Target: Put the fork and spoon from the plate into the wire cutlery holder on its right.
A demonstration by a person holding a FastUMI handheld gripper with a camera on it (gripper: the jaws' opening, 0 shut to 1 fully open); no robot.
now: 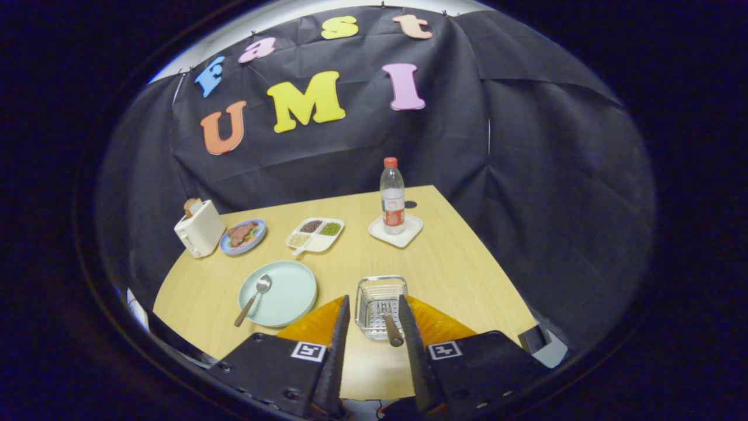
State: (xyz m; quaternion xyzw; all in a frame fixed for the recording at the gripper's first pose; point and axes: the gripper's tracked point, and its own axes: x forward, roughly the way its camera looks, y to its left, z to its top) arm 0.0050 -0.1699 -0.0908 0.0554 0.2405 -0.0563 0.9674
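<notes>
Fingers (374, 318) spread wide, pinching nothing, tilted down over the near edge of the light wooden desk (450, 263). Between them: wire cutlery holder (381, 295) with the wooden-handled fork (389, 323) inside, tines down, handle leaning out toward the camera. Metal spoon with wooden handle (253, 298) lies on the pale green round plate (289, 292), left of the holder. Further back: white toaster (198, 229), blue plate of food (243, 236), white divided dish (315, 234), clear water bottle with red cap (392, 196) on a white coaster (396, 230). Black cloth wall behind.
</notes>
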